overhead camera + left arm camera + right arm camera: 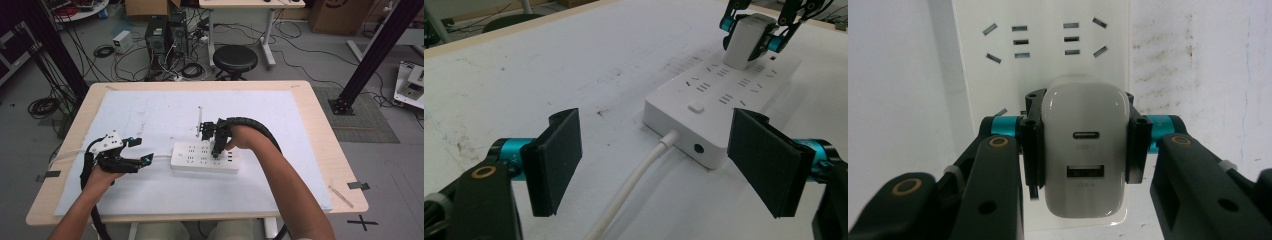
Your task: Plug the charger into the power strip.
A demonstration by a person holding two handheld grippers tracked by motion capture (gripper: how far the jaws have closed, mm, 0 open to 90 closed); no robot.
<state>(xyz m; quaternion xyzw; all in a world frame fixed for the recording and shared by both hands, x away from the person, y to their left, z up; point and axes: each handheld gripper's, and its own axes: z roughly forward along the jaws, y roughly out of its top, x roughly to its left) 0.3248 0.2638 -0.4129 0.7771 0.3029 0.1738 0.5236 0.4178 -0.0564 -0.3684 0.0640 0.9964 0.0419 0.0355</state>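
Right gripper (1083, 150) is clamping the white USB charger (1084, 150) by its sides, holding it upright on the power strip (205, 157), which is lying on the white sheet covering the desk (320, 130). Left gripper (654, 165) is hovering with jaws spread, nothing between them, facing the strip's cable end (644, 167).

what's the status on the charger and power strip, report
Right gripper shut on charger, at power strip. Left gripper open beside strip's cord. Nothing in the way.

Black stool (235, 60) beyond table (320, 145), floor cables (125, 55)
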